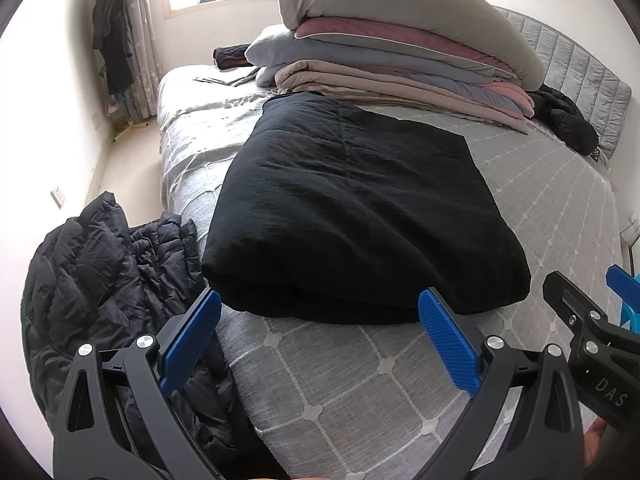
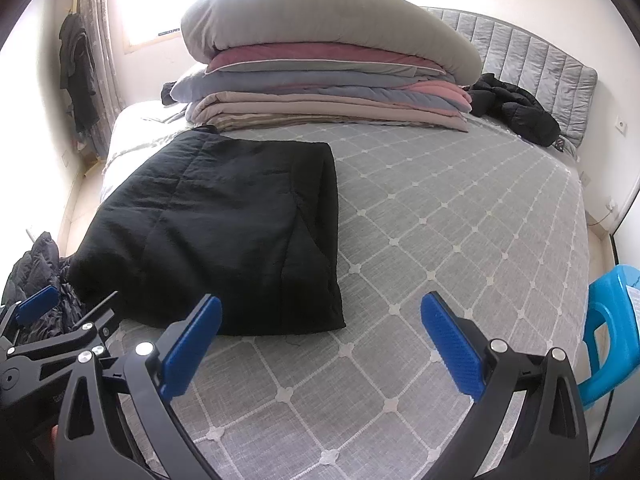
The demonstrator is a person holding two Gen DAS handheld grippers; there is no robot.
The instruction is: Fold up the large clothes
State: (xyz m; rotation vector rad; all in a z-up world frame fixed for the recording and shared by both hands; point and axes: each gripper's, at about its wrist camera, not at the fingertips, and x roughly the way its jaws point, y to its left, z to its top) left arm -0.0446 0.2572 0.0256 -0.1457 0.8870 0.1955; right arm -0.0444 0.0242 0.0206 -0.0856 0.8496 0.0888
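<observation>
A large black padded garment (image 1: 352, 216) lies folded into a thick rectangle on the grey checked bed (image 1: 360, 380). It also shows in the right wrist view (image 2: 216, 232), at the bed's left part. My left gripper (image 1: 320, 312) is open and empty, just short of the garment's near folded edge. My right gripper (image 2: 320, 316) is open and empty, above the bedcover (image 2: 460, 220) near the garment's near right corner. Each gripper shows at the edge of the other's view.
A dark puffer jacket (image 1: 108, 280) is heaped off the bed's left edge. A stack of folded quilts (image 2: 328, 76) and another black jacket (image 2: 516, 108) lie by the headboard. A blue plastic stool (image 2: 612, 328) stands at the right.
</observation>
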